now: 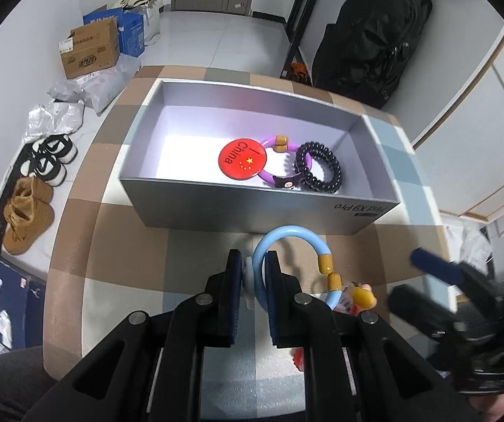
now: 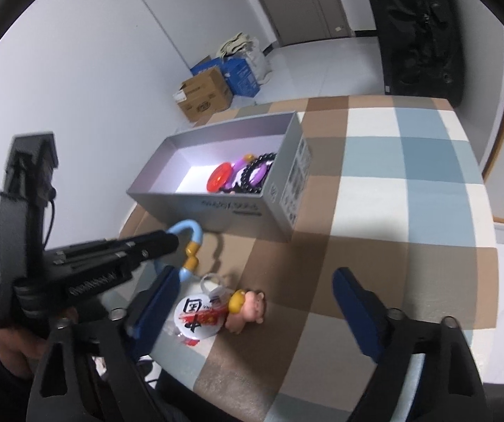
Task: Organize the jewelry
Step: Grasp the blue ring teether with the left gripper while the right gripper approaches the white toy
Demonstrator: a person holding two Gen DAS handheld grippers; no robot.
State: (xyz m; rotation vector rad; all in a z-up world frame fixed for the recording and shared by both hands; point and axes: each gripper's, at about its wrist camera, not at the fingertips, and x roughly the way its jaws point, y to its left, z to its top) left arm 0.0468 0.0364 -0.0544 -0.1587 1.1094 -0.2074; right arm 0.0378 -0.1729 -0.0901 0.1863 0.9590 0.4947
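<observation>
My left gripper point(image 1: 253, 260) is shut on a light blue bracelet point(image 1: 287, 235) with yellow beads, held just above the checked table in front of a grey box point(image 1: 252, 207). Inside the box lie a red badge point(image 1: 243, 158), a purple bracelet point(image 1: 273, 176) and a black bead bracelet point(image 1: 318, 167). In the right wrist view my right gripper point(image 2: 255, 281) stands open over a white badge point(image 2: 195, 313) and a small pig charm point(image 2: 248, 311) on the table, touching neither. The left gripper point(image 2: 171, 241) with the blue bracelet point(image 2: 188, 228) is to its left.
The checked tablecloth point(image 2: 392, 176) stretches to the right of the box. On the floor to the left are shoes point(image 1: 46, 161), brown boots point(image 1: 26, 214) and cardboard boxes point(image 1: 90, 51). A black bag point(image 1: 375, 35) hangs behind the table.
</observation>
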